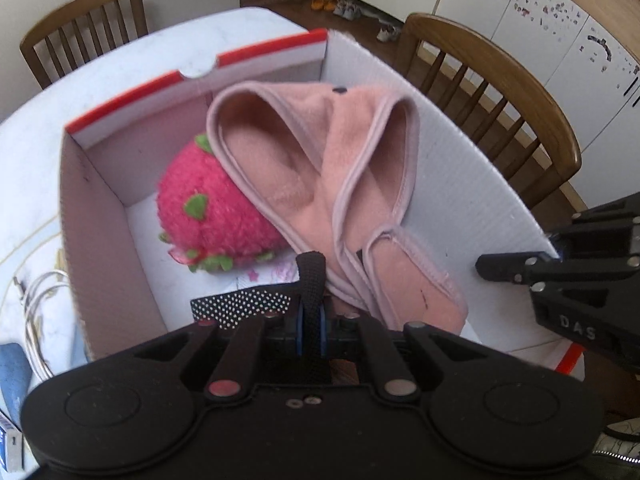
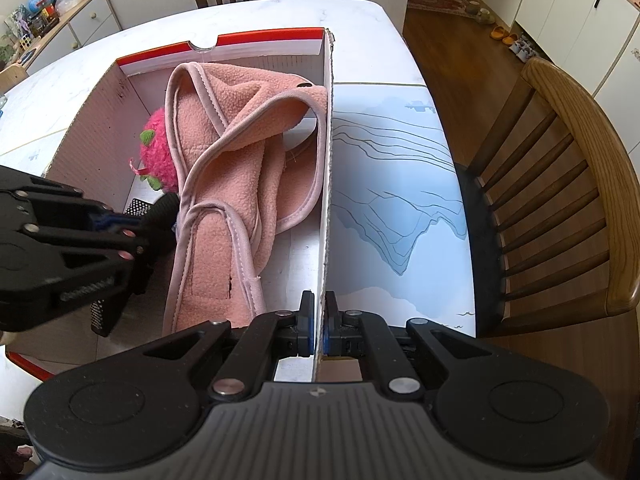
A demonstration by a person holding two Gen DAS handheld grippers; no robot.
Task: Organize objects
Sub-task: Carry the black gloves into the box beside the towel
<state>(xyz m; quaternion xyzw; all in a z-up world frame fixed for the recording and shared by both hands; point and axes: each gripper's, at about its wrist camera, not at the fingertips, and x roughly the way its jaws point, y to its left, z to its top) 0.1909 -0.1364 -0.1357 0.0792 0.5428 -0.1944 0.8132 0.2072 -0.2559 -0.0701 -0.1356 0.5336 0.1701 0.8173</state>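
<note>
An open cardboard box [image 1: 472, 184] with red edges [image 2: 256, 40] stands on the white table. Inside lie a pink fleece garment [image 1: 344, 168] [image 2: 236, 152] and a pink plush strawberry [image 1: 208, 216] [image 2: 158, 156]. My left gripper [image 1: 311, 320] is over the box's near end, shut on a black dotted strap [image 1: 312, 276] whose end [image 1: 240, 306] lies flat below; the gripper also shows in the right wrist view [image 2: 148, 220]. My right gripper [image 2: 319, 320] is shut on the box's right wall [image 2: 326, 200]; it shows at the right of the left wrist view [image 1: 520, 270].
A blue-and-white picture sheet [image 2: 400, 184] lies on the table right of the box. Wooden chairs [image 2: 560, 200] [image 1: 492, 92] [image 1: 84, 20] stand around the table. A coiled white cable [image 1: 40, 320] lies left of the box. White cabinets [image 1: 540, 12] line the far wall.
</note>
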